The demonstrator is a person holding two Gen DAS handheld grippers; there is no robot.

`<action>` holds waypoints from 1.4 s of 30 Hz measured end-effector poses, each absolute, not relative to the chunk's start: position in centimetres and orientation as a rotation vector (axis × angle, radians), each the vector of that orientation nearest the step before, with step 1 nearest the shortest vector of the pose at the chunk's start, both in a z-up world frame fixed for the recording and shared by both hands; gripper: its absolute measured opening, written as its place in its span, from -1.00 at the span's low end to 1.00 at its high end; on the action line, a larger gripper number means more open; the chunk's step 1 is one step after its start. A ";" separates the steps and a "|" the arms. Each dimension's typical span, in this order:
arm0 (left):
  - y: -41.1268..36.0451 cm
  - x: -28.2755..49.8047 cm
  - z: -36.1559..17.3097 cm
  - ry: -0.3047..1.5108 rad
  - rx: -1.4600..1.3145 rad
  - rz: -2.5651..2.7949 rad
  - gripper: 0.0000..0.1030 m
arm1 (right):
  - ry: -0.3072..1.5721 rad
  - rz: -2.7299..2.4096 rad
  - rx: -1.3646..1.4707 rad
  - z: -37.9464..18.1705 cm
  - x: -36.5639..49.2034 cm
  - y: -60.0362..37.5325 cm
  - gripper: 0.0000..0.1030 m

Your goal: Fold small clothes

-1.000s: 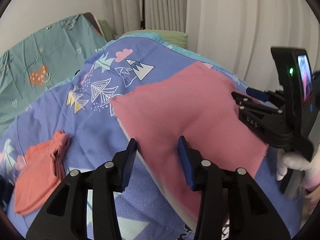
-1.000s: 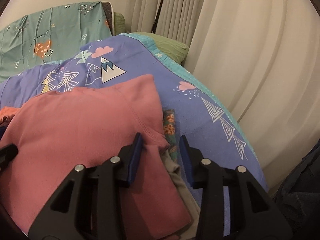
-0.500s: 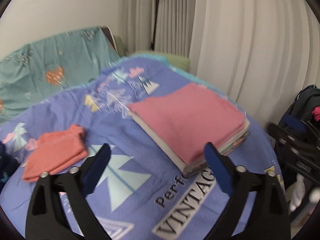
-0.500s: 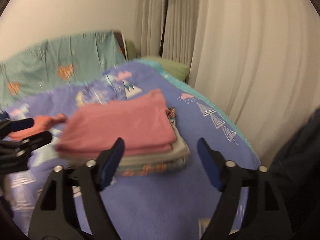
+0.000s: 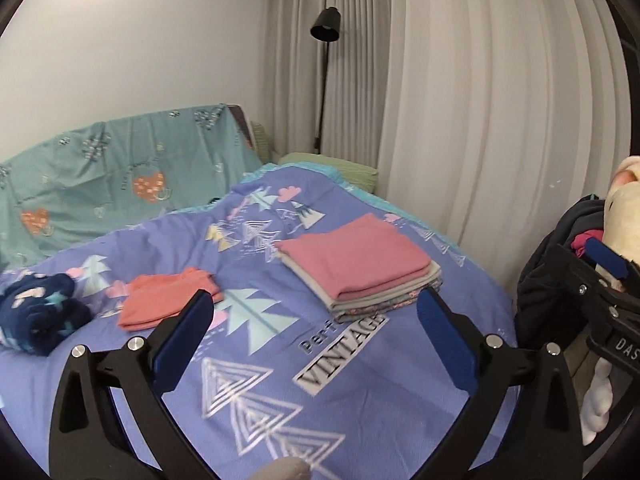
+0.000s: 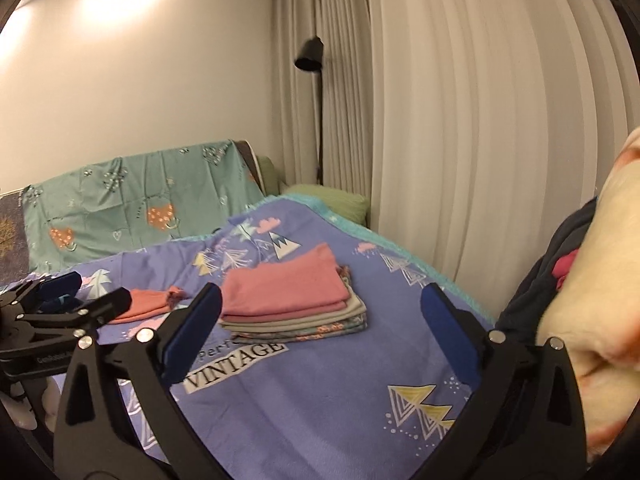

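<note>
A stack of folded clothes with a pink garment on top (image 5: 360, 260) lies on the purple patterned blanket (image 5: 360, 380); it also shows in the right wrist view (image 6: 284, 292). A folded orange garment (image 5: 168, 300) lies to its left, also seen in the right wrist view (image 6: 146, 302). A crumpled navy patterned garment (image 5: 38, 310) lies at the far left. My left gripper (image 5: 314, 340) is open and empty, held back above the blanket. My right gripper (image 6: 320, 332) is open and empty, also back from the stack.
A teal patterned sheet (image 5: 112, 184) covers the headboard. A green pillow (image 5: 332, 164), a black floor lamp (image 5: 325, 28) and white curtains (image 5: 480, 120) stand behind. A dark bag with clothes (image 5: 560, 272) and a cream plush item (image 6: 592, 300) are at the right.
Both grippers opened wide, let go of the pink garment and pulled back and up from the stack. The pink garment now lies folded on top of the stack.
</note>
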State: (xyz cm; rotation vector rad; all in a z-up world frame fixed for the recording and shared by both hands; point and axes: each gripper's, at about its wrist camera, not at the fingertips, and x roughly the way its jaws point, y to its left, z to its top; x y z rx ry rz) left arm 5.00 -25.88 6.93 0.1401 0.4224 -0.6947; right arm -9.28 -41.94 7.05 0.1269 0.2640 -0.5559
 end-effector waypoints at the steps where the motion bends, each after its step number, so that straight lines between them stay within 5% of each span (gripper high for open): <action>1: -25.5 4.3 7.2 0.424 0.151 -0.681 0.97 | 0.266 -0.548 0.129 7.3 -9.7 -41.4 0.96; 42: -17.6 -1.3 5.2 0.471 0.196 -0.653 0.97 | 0.469 -0.580 0.185 6.5 -11.9 -34.2 0.96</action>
